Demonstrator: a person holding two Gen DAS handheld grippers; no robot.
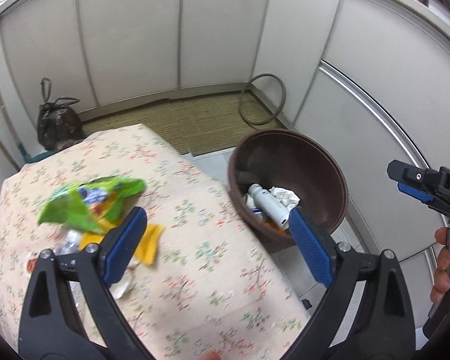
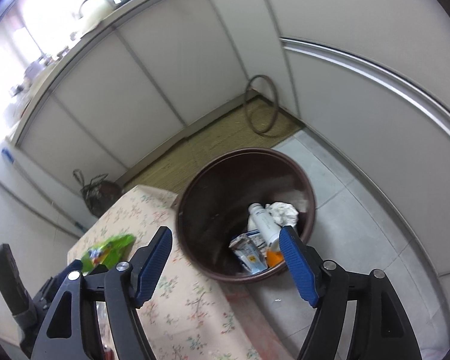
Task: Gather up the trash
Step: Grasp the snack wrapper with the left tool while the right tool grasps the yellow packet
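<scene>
1. Trash lies in two places: a green wrapper (image 1: 90,202) with a yellow wrapper (image 1: 148,241) and crumpled clear and white scraps beside it on the bench (image 1: 213,270), and more inside a brown bin (image 1: 324,162).
2. Inside the bin lie a white bottle (image 2: 262,219), a crumpled paper ball (image 2: 282,211), a flattened carton (image 2: 249,253) and something orange (image 2: 274,256).
3. The bin stands on the tiled floor just beside the bench's corner.
4. The left tongs (image 1: 217,240) are spread wide and empty, hanging over the bench edge with the wrappers at the left finger.
5. The right tongs (image 2: 225,265) are also wide apart and empty, hanging above the bin's near rim.
6. The bench wears a floral cloth.
7. Farther off, a tied dark bag (image 1: 58,123) sits on the floor by white cabinet doors, and a hose loop (image 1: 262,99) rests in the corner on a woven mat (image 1: 195,123).
</scene>
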